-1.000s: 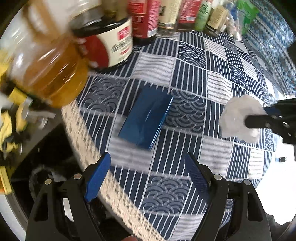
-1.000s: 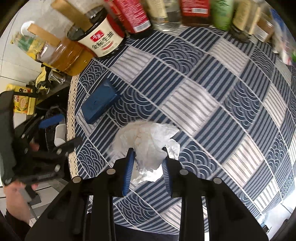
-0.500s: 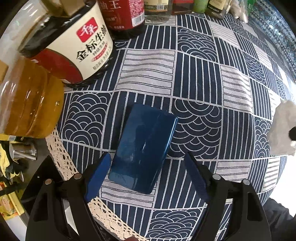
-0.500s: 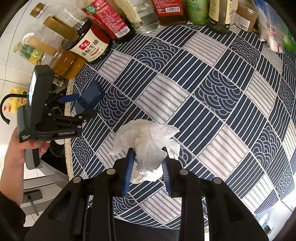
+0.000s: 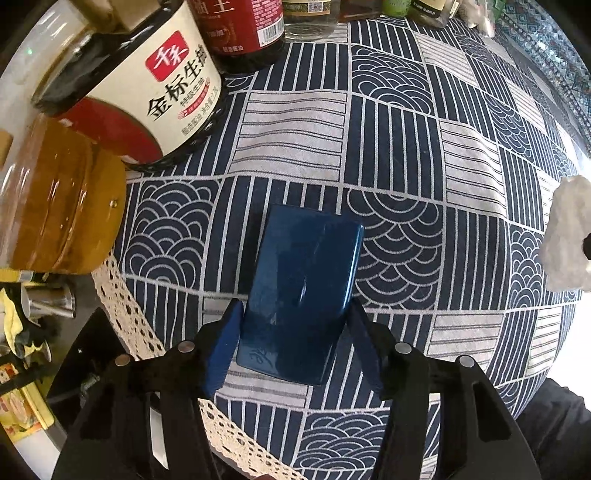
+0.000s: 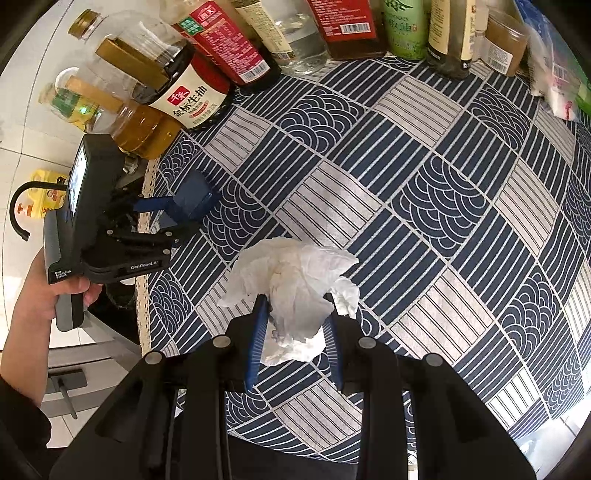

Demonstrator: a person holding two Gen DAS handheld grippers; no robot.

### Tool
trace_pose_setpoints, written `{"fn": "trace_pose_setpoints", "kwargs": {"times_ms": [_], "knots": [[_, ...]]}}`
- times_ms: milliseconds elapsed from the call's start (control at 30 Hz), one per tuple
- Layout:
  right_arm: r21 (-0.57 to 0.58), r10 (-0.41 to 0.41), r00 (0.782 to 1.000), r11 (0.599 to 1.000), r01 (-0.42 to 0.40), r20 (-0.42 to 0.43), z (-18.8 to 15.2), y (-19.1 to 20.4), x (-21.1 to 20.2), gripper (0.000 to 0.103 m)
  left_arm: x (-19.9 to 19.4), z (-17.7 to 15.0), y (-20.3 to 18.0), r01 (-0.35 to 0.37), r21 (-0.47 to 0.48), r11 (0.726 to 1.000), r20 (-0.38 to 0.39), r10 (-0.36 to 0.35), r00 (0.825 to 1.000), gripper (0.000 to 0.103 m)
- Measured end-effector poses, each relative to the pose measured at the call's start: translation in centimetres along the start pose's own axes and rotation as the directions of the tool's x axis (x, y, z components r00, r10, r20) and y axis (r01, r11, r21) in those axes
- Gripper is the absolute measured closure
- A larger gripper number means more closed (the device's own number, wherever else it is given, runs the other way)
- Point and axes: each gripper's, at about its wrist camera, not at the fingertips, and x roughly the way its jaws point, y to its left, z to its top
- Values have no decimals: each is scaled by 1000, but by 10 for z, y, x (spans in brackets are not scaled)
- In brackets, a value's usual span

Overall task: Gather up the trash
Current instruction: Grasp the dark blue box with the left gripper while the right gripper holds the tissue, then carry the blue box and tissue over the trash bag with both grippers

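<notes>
A glossy dark-blue small box [image 5: 306, 288] lies flat on the patterned tablecloth [image 5: 461, 166] near its left edge. My left gripper [image 5: 294, 310] points down over it. Its jaws are closing, and the blue pads sit against the box's two long sides at its near end. In the right wrist view the same box [image 6: 192, 194] shows between the left gripper's fingers. My right gripper [image 6: 295, 302] is shut on a crumpled white tissue [image 6: 295, 280] and holds it above the cloth. That tissue [image 5: 565, 236] also shows at the right edge of the left wrist view.
A soy sauce bottle [image 5: 147, 92] and an amber oil bottle [image 5: 55, 206] stand close behind and left of the box. Several more bottles and jars [image 6: 332, 26] line the back. The cloth's lace edge [image 5: 118, 295] drops off at the left. A hand [image 6: 40, 291] holds the left gripper.
The left gripper came down over the blue box and its jaws narrowed until they met the box's sides. The right gripper drifted a little while holding the tissue unchanged.
</notes>
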Motion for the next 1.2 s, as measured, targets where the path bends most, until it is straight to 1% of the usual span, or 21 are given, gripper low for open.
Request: {"fn": "trace_pose_setpoints", "kwargs": {"times_ms": [267, 600, 700, 767, 833, 1000, 1200], "knots": [[-60, -4, 1000, 998, 3, -13, 2, 30, 7, 72, -19, -31, 10, 27, -55, 998, 37, -25, 999, 48], [-158, -11, 999, 987, 5, -34, 5, 96, 23, 72, -37, -91, 31, 78, -134, 988, 75, -68, 995, 49], [-184, -14, 999, 983, 7, -36, 4, 114, 28, 72, -44, -104, 41, 89, -150, 985, 90, -76, 993, 49], [-200, -15, 999, 980, 7, -40, 3, 128, 32, 72, -48, -106, 50, 99, -163, 982, 97, -84, 992, 49], [-215, -16, 999, 977, 7, -42, 1, 139, 34, 72, -53, -117, 56, 110, -173, 979, 109, -92, 990, 50], [-248, -24, 999, 969, 13, -41, -4, 162, 39, 72, -61, -130, 66, 126, -193, 973, 130, -102, 986, 50], [-284, -28, 999, 959, 15, -40, -8, 189, 43, 72, -69, -154, 76, 139, -216, 966, 152, -107, 983, 50]]}}
